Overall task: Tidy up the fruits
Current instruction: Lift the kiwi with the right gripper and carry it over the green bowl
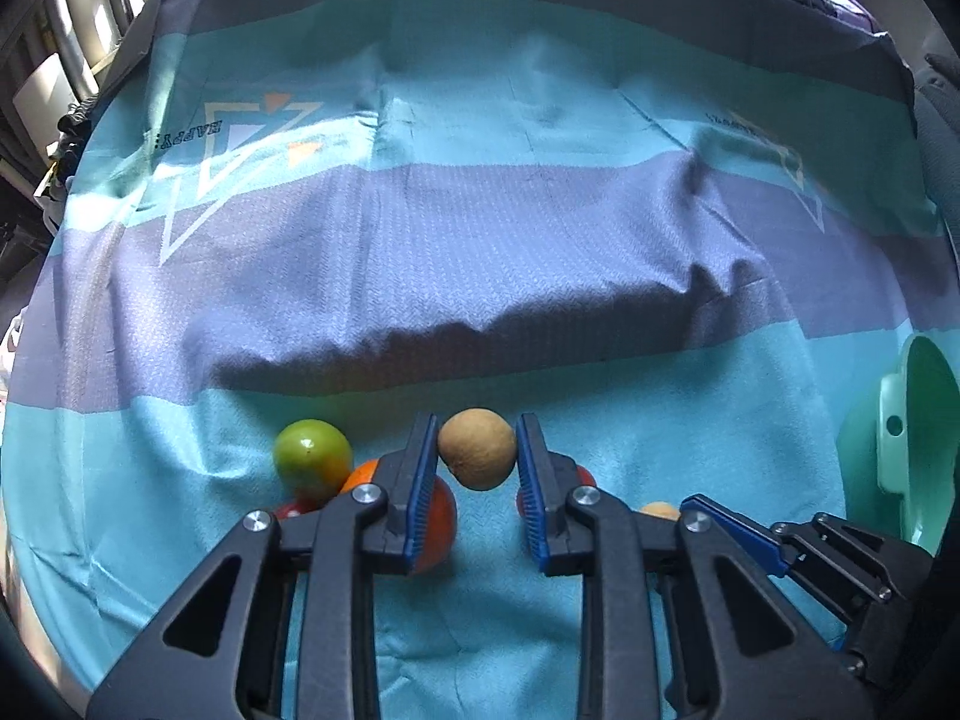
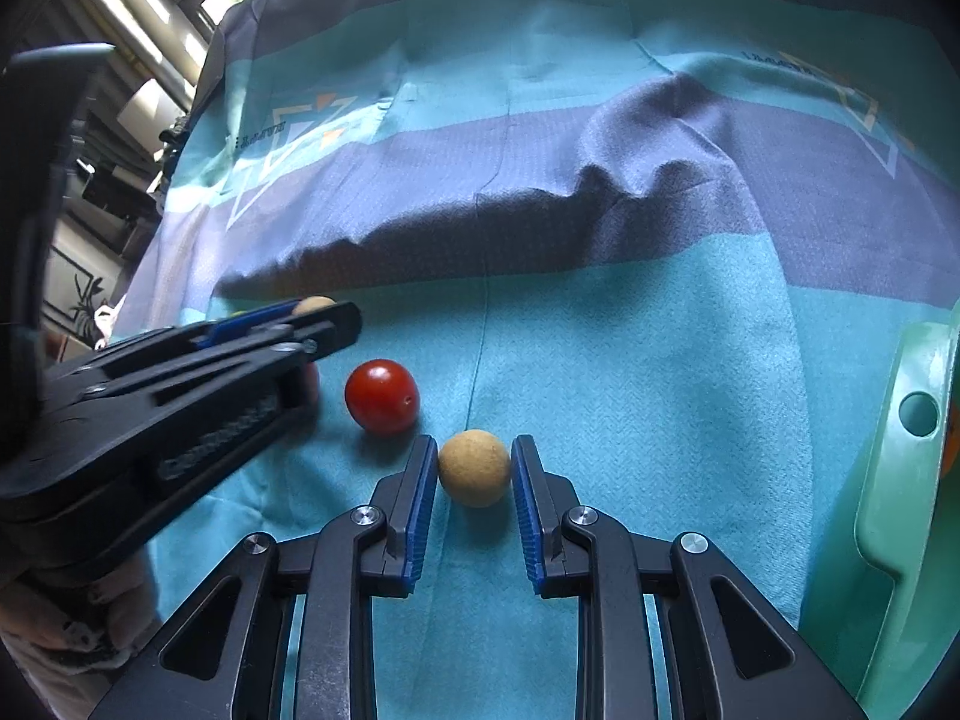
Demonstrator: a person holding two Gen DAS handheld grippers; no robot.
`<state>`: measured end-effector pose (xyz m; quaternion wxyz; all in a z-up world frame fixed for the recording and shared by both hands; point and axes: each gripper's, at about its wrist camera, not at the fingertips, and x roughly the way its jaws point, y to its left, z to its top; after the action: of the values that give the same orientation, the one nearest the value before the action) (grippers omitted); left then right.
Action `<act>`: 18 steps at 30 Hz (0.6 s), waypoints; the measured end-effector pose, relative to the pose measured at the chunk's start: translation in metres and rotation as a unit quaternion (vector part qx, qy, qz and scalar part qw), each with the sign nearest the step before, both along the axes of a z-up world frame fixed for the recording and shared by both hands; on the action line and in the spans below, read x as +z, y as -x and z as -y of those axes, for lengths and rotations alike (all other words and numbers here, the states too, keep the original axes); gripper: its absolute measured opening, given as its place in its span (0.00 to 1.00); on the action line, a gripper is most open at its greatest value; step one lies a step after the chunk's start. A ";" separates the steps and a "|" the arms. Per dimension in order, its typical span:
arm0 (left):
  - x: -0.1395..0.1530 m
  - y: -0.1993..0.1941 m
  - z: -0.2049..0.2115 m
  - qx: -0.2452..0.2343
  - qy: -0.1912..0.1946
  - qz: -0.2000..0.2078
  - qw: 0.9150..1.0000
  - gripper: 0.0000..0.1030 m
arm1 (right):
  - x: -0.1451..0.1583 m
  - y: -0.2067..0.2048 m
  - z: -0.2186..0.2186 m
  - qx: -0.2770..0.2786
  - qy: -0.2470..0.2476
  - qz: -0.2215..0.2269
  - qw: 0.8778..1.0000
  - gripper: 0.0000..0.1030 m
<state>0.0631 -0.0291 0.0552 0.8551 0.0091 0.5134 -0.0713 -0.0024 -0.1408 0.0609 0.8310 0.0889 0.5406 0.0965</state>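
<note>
Fruit scattered on a teal/purple striped cloth [image 1: 480, 252]; pale green tray [image 2: 900, 450] at far right, rim only in view.

L gripper [image 1: 477, 462]: jaws apart, straddling a tan-brown round fruit (longan-like) [image 1: 477, 449]. Pads flank it on both sides, no visible squeeze; contact at the L pad can't be confirmed. Nearby: green fruit [image 1: 312, 456], orange [image 1: 441, 516] partly behind the L finger, red bits mostly hidden.

R gripper [image 2: 474, 474]: jaws apart, around a second tan round fruit [image 2: 474, 468], small gaps either side, so not yet held. Red tomato-like fruit [image 2: 382, 397] just beside, up-left.

Step in hand (judgement): close on both tan fruits, then carry to tray.
- Centre the fruit on the ribbed blue pads before closing; round + small = likely to squirt out fwd.
- Close slow, light force; skin prob. thin.
- R side: keep the L finger clear of the red fruit, else it rolls.
- Lift straight up; cloth is wrinkled and may drag.

Writing: "HAPPY" printed on cloth by the triangle motif [image 1: 240, 138], reads upside-down from the L wrist view. Second print at far right is too blurred to read. No brand seen.
</note>
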 end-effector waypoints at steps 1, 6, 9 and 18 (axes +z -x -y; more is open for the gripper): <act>0.006 0.004 -0.001 0.003 0.003 0.010 1.000 0.25 | 0.000 0.000 -0.002 0.000 0.004 0.003 1.000 0.24; 0.032 0.018 -0.002 0.016 0.008 0.059 0.998 0.25 | 0.001 0.000 -0.009 0.010 0.022 0.012 1.000 0.25; 0.047 0.026 -0.005 0.020 0.031 0.073 0.997 0.25 | 0.001 0.002 -0.005 -0.002 0.010 0.014 1.000 0.25; 0.087 0.064 0.015 0.000 0.069 0.129 0.989 0.25 | 0.057 0.038 0.041 -0.042 -0.062 0.085 0.994 0.25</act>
<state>-0.0008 -0.0439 0.1418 0.9127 -0.0405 0.3928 -0.1052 -0.0405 -0.1820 0.1180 0.8702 0.1544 0.4566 0.1022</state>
